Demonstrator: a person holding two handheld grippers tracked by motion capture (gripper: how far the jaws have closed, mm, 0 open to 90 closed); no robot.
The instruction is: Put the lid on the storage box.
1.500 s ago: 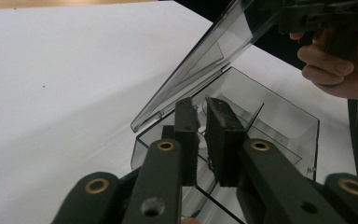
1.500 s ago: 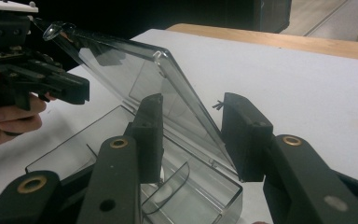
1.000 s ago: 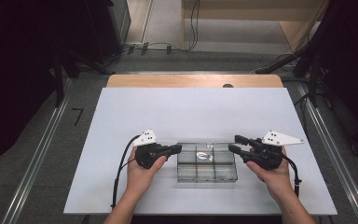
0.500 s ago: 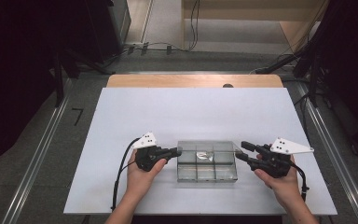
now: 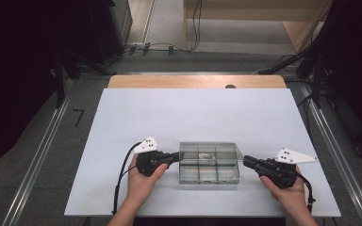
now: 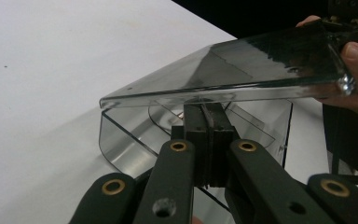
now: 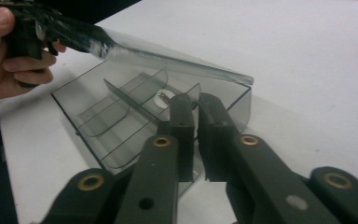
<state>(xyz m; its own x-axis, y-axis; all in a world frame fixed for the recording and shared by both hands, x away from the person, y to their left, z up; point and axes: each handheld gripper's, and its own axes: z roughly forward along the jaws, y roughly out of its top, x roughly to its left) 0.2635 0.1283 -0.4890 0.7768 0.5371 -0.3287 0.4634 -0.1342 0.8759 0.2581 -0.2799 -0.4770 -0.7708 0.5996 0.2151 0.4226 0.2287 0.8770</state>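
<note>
High view: the white table (image 5: 198,117) bears a clear plastic compartment box (image 5: 209,165), long axis crosswise between the hands. The left gripper (image 5: 175,156), jaws closed, touches its left end; the right gripper (image 5: 246,161), just closed empty, sits just beside its right end.

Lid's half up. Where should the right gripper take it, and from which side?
Take the lid by its free edge near the corner on the right gripper's side, coming in level from the right. It is a thin flat sheet tilted up above the box, so one jaw could probably slip under it. The jaws are shut; open them first.
</note>
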